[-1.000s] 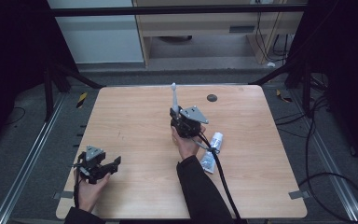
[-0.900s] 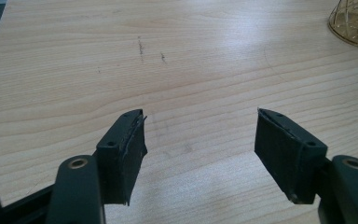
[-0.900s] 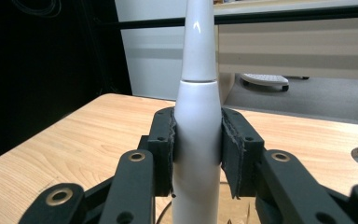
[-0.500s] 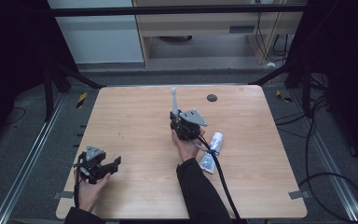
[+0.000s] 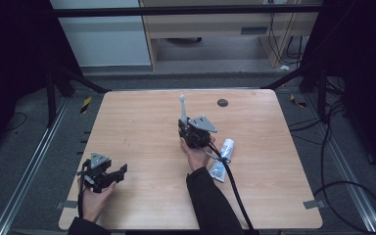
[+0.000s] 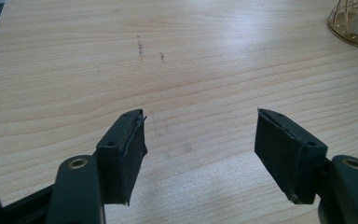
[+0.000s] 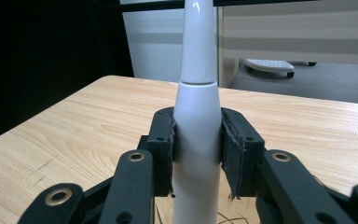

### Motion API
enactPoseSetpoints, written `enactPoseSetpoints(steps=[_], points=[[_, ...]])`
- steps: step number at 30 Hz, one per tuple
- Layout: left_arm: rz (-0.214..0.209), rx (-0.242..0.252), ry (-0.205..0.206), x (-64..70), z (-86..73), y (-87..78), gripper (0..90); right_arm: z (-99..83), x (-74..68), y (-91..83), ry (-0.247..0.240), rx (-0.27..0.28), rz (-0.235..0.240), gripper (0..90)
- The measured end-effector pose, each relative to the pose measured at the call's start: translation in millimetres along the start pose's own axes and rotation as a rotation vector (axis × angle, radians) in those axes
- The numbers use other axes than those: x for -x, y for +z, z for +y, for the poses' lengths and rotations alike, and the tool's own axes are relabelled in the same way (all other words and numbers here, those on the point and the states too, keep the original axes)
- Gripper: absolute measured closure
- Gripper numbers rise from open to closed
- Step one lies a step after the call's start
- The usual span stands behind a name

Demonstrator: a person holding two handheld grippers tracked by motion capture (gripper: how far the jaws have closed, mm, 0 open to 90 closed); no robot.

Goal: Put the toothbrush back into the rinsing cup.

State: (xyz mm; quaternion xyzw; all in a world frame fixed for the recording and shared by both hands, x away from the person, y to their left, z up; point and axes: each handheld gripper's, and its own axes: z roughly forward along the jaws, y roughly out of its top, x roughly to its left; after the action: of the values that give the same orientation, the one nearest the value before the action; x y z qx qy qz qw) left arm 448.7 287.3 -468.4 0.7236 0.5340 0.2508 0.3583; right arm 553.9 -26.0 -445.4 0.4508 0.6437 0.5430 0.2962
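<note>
My left gripper (image 5: pixel 111 175) sits near the table's (image 5: pixel 142 122) front-left corner, its fingers (image 6: pixel 121 154) spread wide over bare wood and holding nothing. Toward the middle of the table my right gripper (image 5: pixel 192 133) has its fingers (image 7: pixel 161 140) clamped on the lower body of a white toothbrush (image 5: pixel 182 108), which stands upright, long axis vertical, slim neck pointing up and slightly toward the far edge. A tube (image 5: pixel 223 156) lies just right of that hand. My worry is that the body is smooth and tapered, so I reckon it could slide or tilt between the pads if I swing quickly.
</note>
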Motion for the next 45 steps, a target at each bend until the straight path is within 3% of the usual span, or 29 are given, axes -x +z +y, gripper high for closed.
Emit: enactPoseSetpoints(steps=[10, 24, 38, 45], points=[[0.0, -0.001, -0.001, -0.2, -0.1, 0.2, 33.1, -3.6, 1.5, -2.0, 0.003, -0.008, 0.004, 66.4], [-0.003, -0.004, -0.011, -1.7, -0.3, 1.0, 33.1, -2.2, -0.5, -12.0, -0.033, -0.029, 0.019, 63.4], [-0.005, -0.005, -0.011, -1.8, -0.4, 1.0, 33.0, -3.2, 1.2, -11.8, -0.044, -0.06, 0.02, 66.3], [-0.008, -0.007, -0.013, -1.7, -0.2, 1.6, 33.1, 8.7, 5.3, -33.1, -0.064, -0.029, 0.028, 64.8]])
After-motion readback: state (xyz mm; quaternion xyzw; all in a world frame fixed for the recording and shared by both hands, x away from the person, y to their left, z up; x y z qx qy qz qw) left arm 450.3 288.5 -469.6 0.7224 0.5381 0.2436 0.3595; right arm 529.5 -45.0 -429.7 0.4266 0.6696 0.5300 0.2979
